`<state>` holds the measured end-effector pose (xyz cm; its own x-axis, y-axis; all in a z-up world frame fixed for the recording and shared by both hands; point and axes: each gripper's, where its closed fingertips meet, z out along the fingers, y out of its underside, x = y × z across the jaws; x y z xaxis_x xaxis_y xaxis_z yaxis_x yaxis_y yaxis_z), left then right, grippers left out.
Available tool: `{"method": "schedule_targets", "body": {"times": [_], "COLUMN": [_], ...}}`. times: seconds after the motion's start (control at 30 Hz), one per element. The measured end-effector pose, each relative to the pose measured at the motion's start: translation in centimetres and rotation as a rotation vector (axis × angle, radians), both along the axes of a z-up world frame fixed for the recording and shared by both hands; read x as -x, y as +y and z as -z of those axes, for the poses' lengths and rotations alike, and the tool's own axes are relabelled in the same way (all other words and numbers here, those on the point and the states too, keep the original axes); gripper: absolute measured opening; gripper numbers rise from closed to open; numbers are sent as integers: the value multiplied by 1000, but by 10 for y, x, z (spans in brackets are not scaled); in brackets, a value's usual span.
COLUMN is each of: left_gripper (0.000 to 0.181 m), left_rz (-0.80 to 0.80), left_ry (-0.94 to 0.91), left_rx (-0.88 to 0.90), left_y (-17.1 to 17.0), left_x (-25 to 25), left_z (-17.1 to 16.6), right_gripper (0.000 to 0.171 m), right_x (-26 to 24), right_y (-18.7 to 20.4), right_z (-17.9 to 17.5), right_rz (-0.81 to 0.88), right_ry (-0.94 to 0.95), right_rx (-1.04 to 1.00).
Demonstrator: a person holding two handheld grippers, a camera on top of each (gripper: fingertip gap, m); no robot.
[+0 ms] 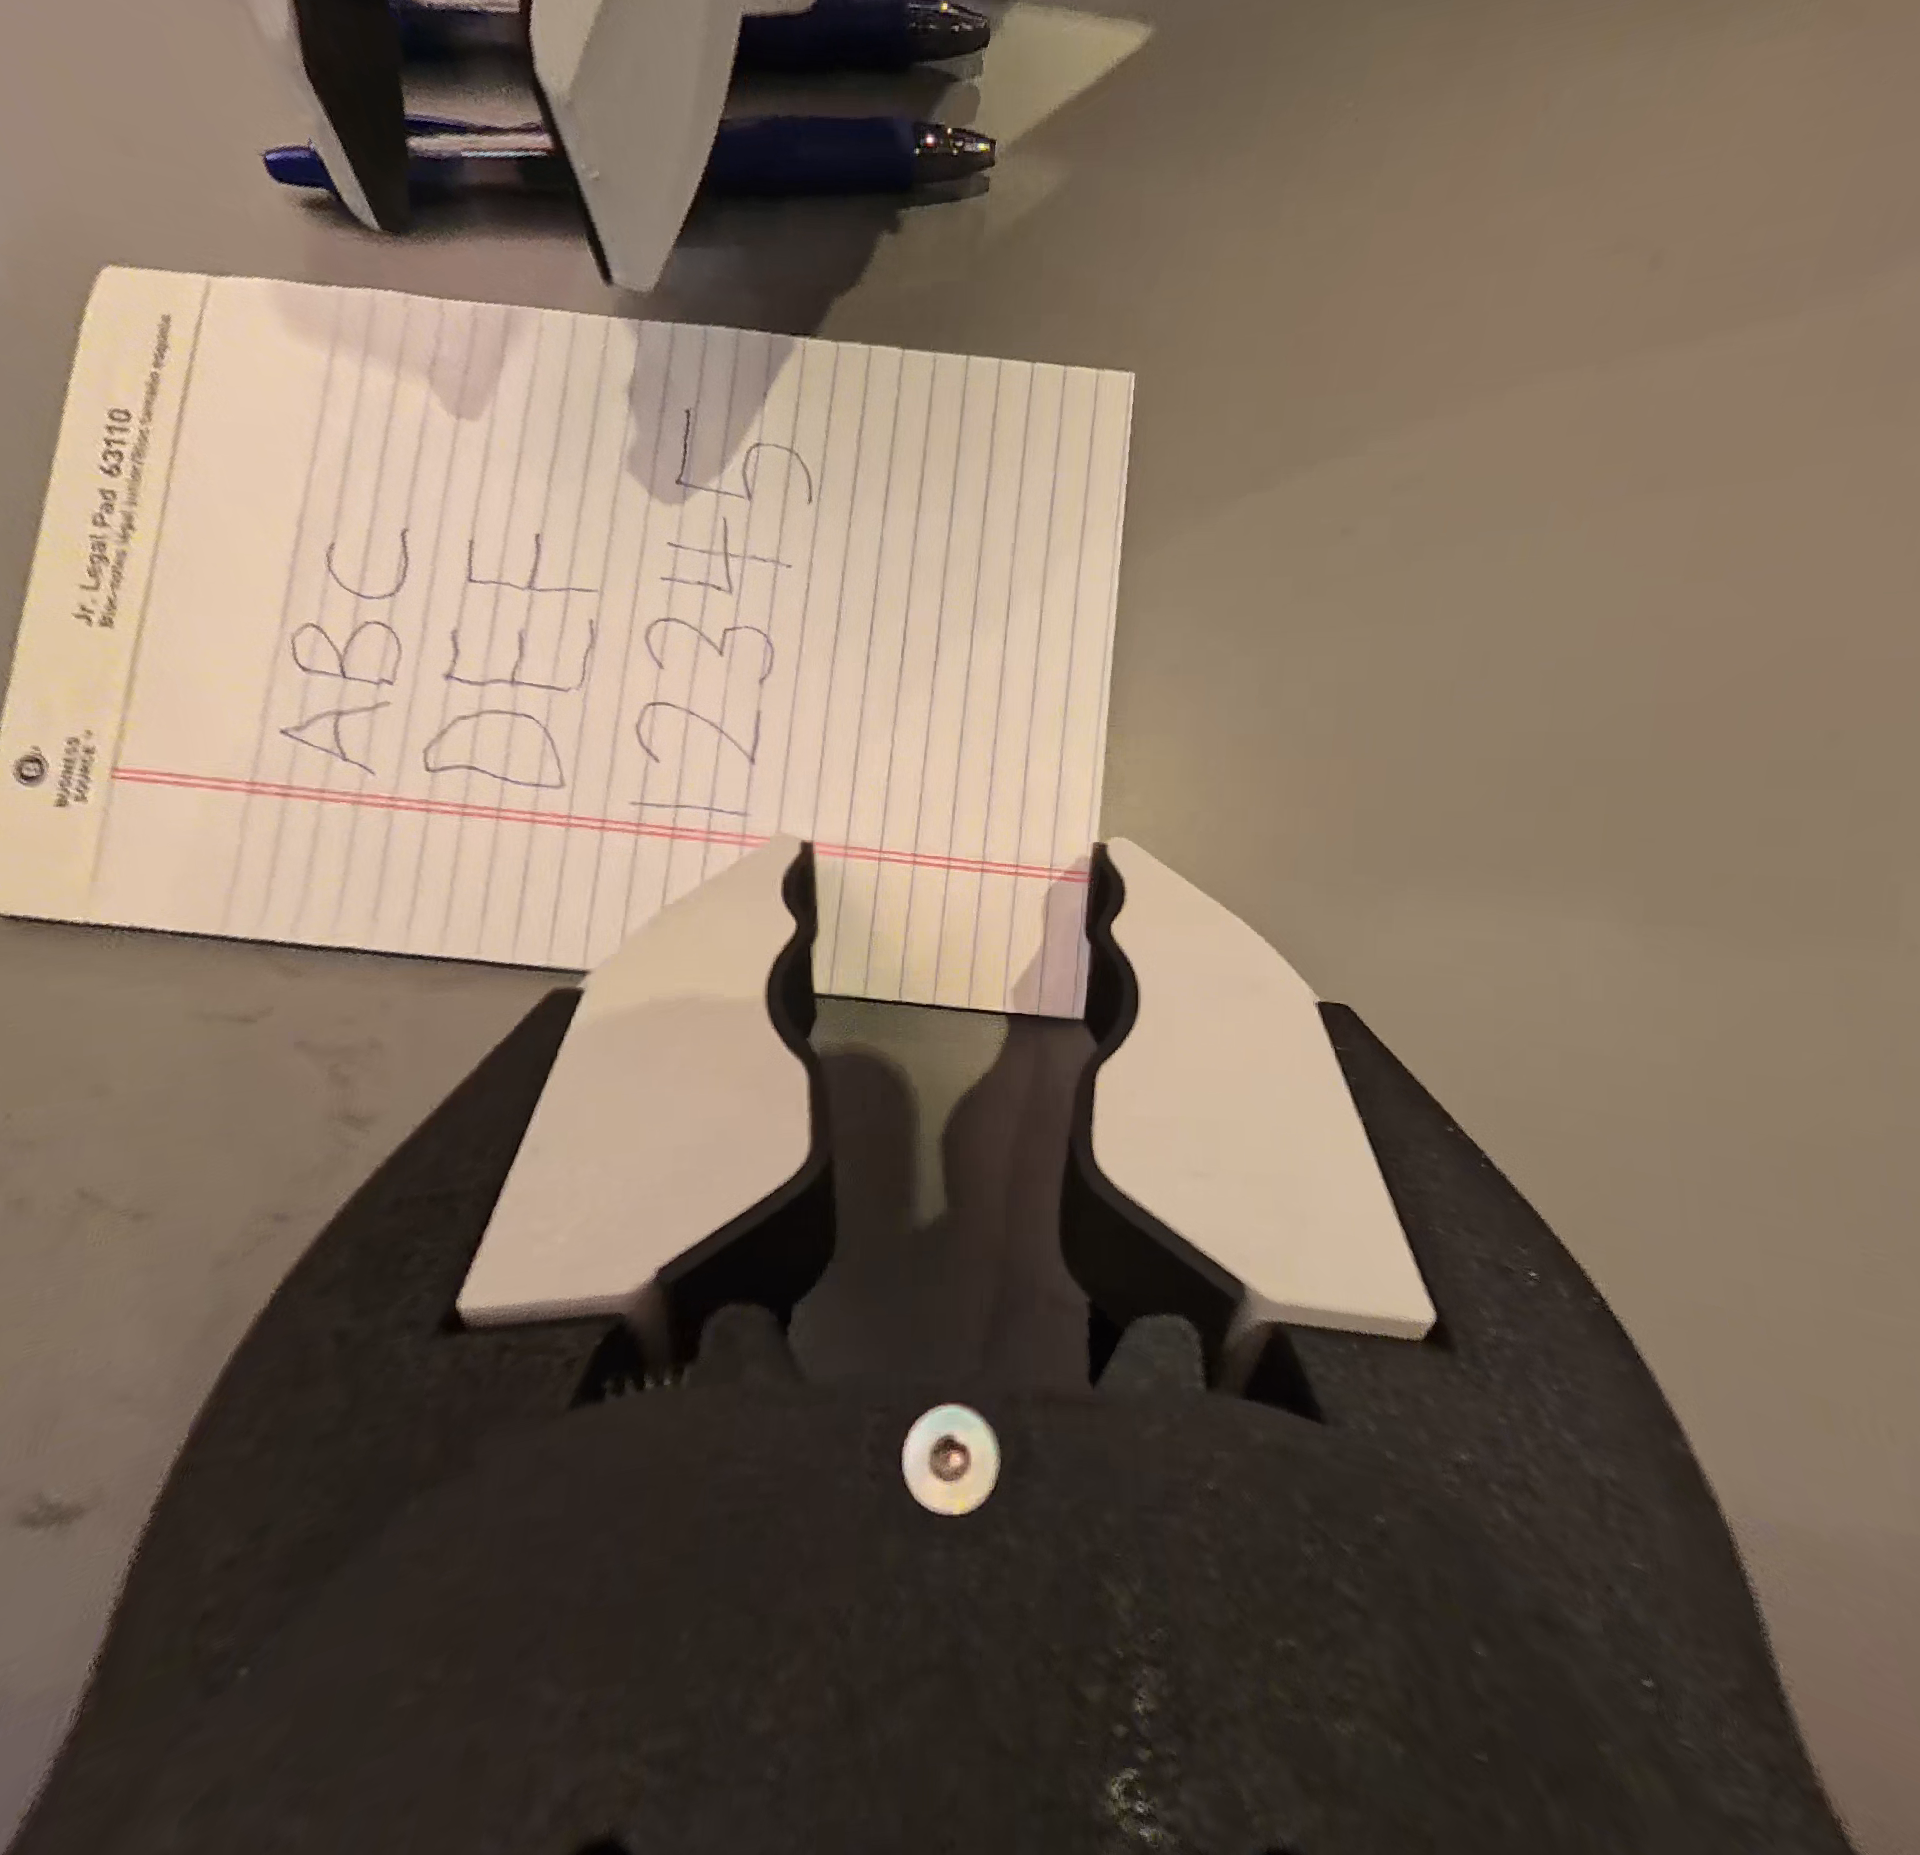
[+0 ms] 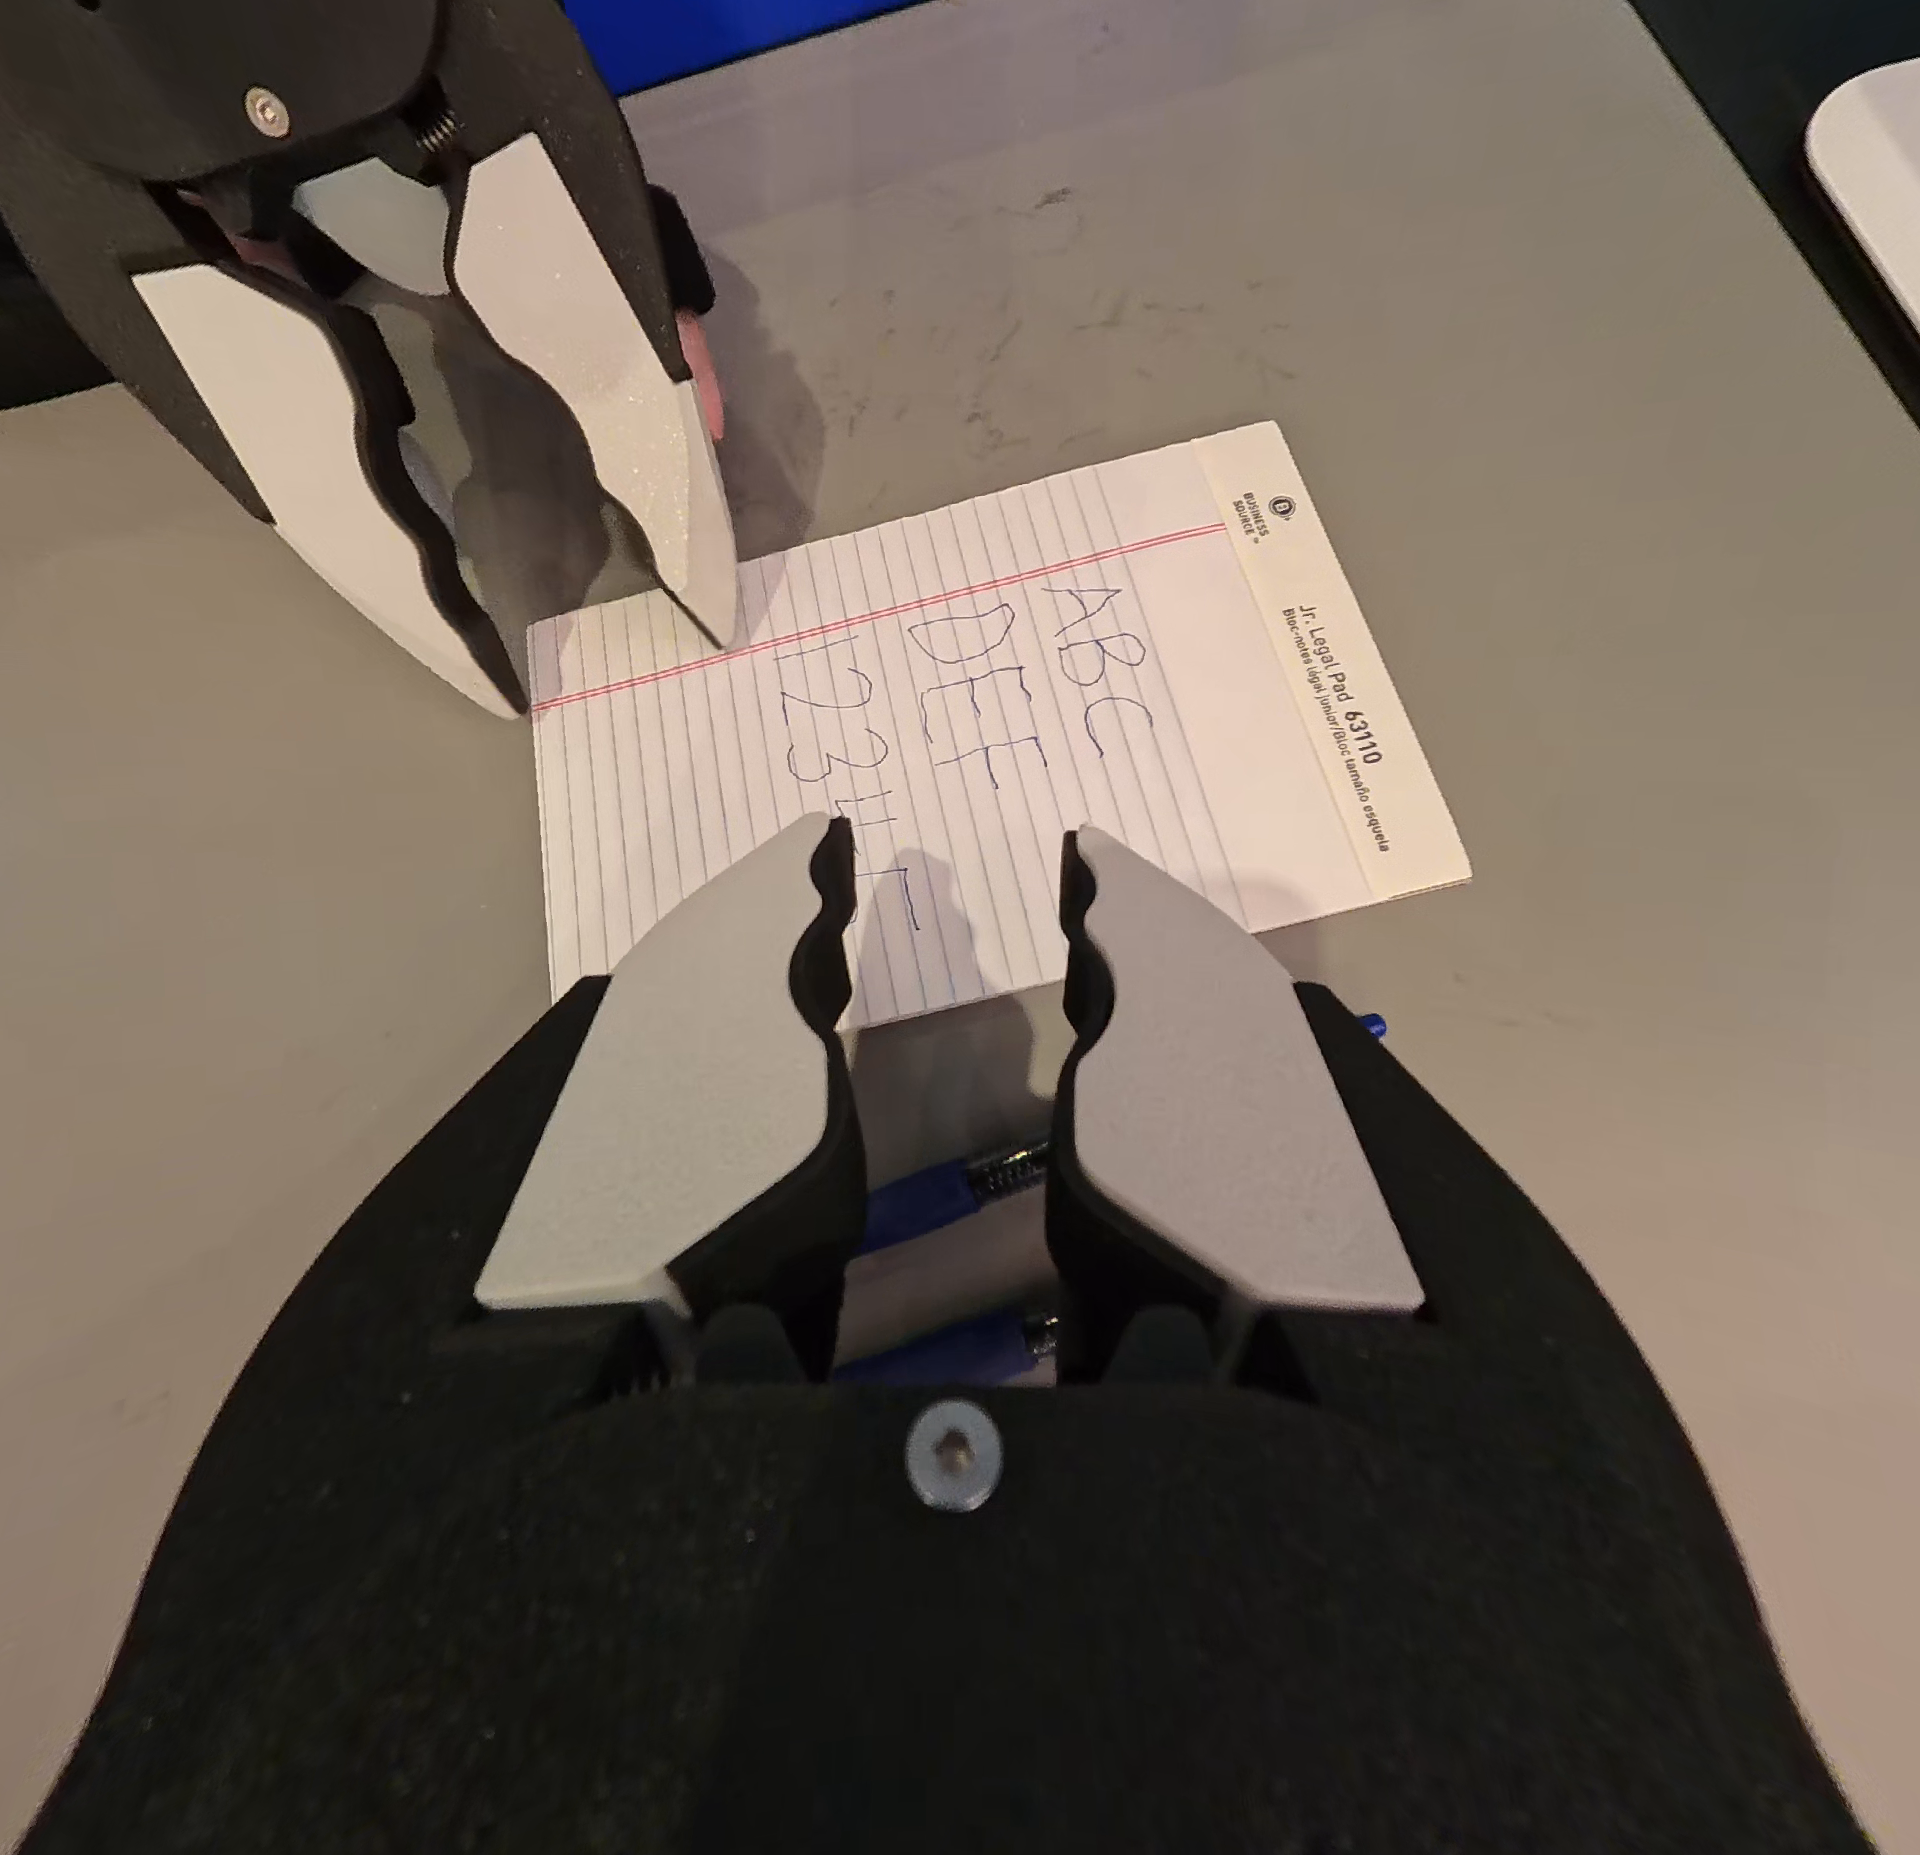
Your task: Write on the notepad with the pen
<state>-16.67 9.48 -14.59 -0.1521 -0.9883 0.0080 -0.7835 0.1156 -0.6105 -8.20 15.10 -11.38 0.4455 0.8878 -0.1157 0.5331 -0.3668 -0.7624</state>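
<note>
While the notepad (image 1: 987, 610) lies flat on the grey table (image 1: 1455, 662) with three rows of handwriting already on it, neither of my tools holds anything. My left gripper (image 1: 951, 849) is spread wide at the pad's margin end; in the right wrist view one fingertip seems to rest on the paper by the red line, the other at the pad's edge. My right gripper (image 2: 956, 829) is spread too, hanging at the opposite side of the pad. What look like two blue pens (image 1: 831, 148) lie on the table just beside that far edge, crosswise under its open fingers and not pinched. I judge the step in hand to be the pen pick-up. Next I should lower the right fingers around one barrel only, close firmly, and keep the left pressing on the pad so it won't slide
</note>
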Motion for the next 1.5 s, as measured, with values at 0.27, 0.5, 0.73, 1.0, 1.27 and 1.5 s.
{"method": "schedule_targets", "body": {"times": [0.27, 0.5, 0.73, 1.0, 1.27, 1.5], "left_gripper": [39, 32, 40, 41, 33, 33], "left_rz": [11, -5, 77, 104, 100, 95], "left_ry": [48, 24, 88, 81, 61, 55], "left_rx": [-17, -5, -81, -35, 4, 48], "left_y": [1, 4, 3, -1, 0, -1], "left_x": [-3, -3, 16, 16, 15, 15], "left_z": [3, 3, 1, 4, 3, 1], "right_gripper": [36, 36, 36, 36, 36, 36], "right_x": [0, -1, 0, 0, 0, 6], "right_y": [-1, -2, -2, -2, -3, -9], "right_z": [1, 3, 3, 6, 9, 9], "right_rz": [-5, -7, -10, -10, -16, -51], "right_ry": [-7, -9, -10, -20, -33, -26], "right_rx": [5, 15, 17, 19, 26, 43]}}
